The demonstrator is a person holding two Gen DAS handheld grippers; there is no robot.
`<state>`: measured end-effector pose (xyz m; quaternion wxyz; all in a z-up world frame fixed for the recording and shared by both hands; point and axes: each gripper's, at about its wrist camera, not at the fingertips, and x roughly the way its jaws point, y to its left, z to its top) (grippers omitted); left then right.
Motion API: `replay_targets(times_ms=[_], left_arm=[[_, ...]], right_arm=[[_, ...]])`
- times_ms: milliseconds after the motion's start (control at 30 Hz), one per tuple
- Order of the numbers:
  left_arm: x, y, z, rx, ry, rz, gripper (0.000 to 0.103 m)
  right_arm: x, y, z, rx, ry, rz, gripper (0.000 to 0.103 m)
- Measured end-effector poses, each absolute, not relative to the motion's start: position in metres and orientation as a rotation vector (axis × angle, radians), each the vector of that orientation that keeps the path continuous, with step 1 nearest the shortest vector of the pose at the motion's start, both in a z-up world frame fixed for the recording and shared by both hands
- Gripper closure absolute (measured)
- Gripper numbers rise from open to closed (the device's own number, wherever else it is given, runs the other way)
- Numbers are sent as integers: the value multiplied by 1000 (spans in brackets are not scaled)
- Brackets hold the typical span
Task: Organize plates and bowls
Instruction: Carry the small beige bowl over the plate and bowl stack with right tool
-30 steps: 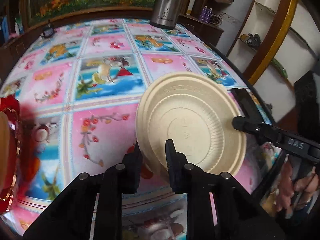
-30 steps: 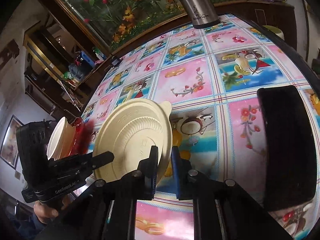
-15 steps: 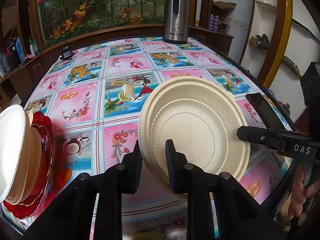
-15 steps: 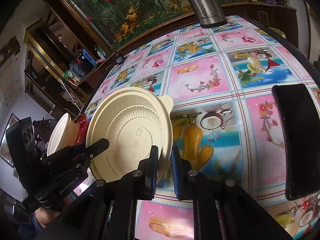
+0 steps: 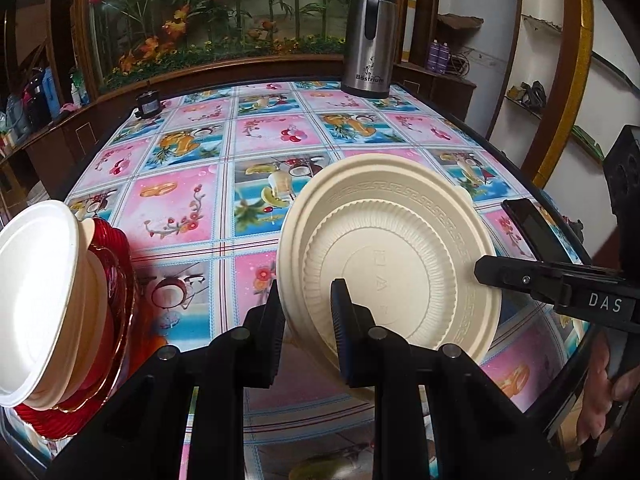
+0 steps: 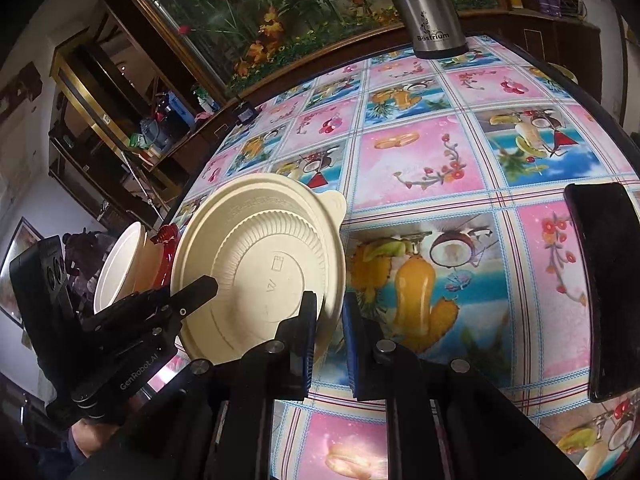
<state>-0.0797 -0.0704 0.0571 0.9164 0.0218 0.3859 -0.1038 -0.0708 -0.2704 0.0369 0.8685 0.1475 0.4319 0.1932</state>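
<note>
Above the table (image 5: 188, 208), both hand-held grippers (image 5: 306, 312) (image 6: 329, 316) pinch the tilted cream plate (image 5: 396, 264).

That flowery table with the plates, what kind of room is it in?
Probably a lived-in home dining or sitting room: a table under a fruit-print cloth, a steel thermos jug, and a planted glass tank set in dark wooden cabinets behind it.

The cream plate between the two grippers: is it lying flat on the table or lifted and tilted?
Lifted and tilted. The cream plate stands nearly on edge, underside showing, above the tablecloth, pinched by the left gripper and right gripper.
</note>
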Motion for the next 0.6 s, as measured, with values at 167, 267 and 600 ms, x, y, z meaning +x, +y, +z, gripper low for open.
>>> replay_targets(times_ms=[167, 267, 600], left_arm=[[-81, -65, 59, 38, 782, -203, 83], [-81, -61, 58, 34, 777, -196, 83], [-80, -54, 57, 27, 772, -182, 83]], right_arm=[[-69, -264, 39, 295, 904, 409, 90], [-68, -259, 40, 285, 905, 412, 90], [-64, -249, 39, 266, 916, 417, 90]])
